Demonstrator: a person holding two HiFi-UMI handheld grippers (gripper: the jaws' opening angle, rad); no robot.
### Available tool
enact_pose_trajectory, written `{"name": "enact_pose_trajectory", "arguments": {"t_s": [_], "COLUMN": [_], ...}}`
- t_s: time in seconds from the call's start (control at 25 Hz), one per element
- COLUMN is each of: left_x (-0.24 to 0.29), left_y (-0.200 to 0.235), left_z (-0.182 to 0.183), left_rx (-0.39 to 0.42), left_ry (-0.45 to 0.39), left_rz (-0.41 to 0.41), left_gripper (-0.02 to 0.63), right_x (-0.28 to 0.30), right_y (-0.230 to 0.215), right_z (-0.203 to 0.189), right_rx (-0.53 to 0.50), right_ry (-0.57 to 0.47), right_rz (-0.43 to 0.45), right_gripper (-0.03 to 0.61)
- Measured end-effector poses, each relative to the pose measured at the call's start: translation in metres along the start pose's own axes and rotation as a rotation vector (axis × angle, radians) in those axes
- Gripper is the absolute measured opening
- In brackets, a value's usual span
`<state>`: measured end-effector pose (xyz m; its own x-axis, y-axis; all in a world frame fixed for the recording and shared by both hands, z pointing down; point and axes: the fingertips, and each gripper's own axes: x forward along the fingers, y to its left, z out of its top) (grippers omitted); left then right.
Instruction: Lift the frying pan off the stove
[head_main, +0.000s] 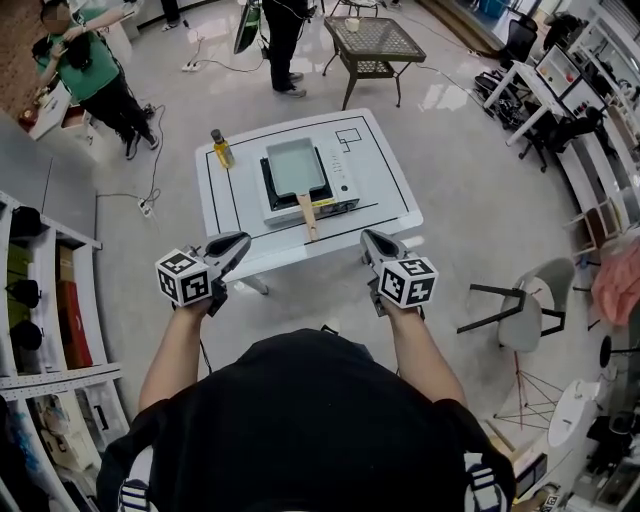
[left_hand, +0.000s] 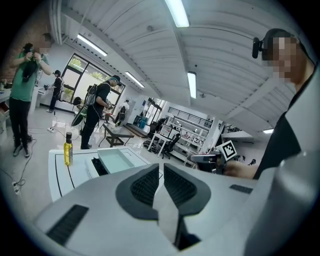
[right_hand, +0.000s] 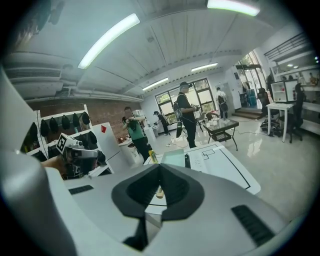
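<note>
Frying pan: the rectangular, pale green frying pan (head_main: 296, 166) sits on the portable stove (head_main: 340, 185) in the middle of the white table (head_main: 385, 200). Its wooden handle (head_main: 307, 215) points toward the person.

Left gripper: the left gripper (head_main: 238, 243) is held in the air short of the table's near edge. Its jaws are pressed together with nothing between them.

Right gripper: the right gripper (head_main: 370, 241) is level with the left and just as far from the pan. Its jaws are together and empty, and its own view shows the handle's end only far beyond the tips.

Nearby: a bottle of yellow oil (head_main: 221, 148) stands on the table to the left of the stove, apart from it.

Progress: nothing of the lift is done, judging by the pan resting flat on the burner with neither claw near it.

Left to do: reach in, spread one claw, close it on the handle and raise the pan clear.

Writing: no brand or word can be read. The stove's front panel carries marks too small to make out, the table bears black outlines, and each gripper's cube shows black-and-white square markers.
</note>
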<state>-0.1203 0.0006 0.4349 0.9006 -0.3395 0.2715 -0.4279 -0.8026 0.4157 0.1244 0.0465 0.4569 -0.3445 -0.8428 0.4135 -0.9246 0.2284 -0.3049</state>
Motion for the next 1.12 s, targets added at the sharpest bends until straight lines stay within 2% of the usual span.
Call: {"name": "enact_pose_trajectory", "arguments": {"t_s": [0.56, 1.12], "left_x": [0.032, 0.061], "left_y": [-0.003, -0.002], "left_z": [0.009, 0.013], "left_rx": [-0.025, -0.047], "left_ry": [-0.019, -0.053], "left_rz": [0.076, 0.126], "left_gripper": [0.035, 0.035], "right_x": [0.021, 0.032], "right_y": [-0.034, -0.067], "right_z": [0.018, 0.032], "right_rx": [-0.026, -0.06], "right_ry": [0.034, 0.057], "right_rz": [0.091, 0.137], "right_gripper": [0.006, 0.006]}}
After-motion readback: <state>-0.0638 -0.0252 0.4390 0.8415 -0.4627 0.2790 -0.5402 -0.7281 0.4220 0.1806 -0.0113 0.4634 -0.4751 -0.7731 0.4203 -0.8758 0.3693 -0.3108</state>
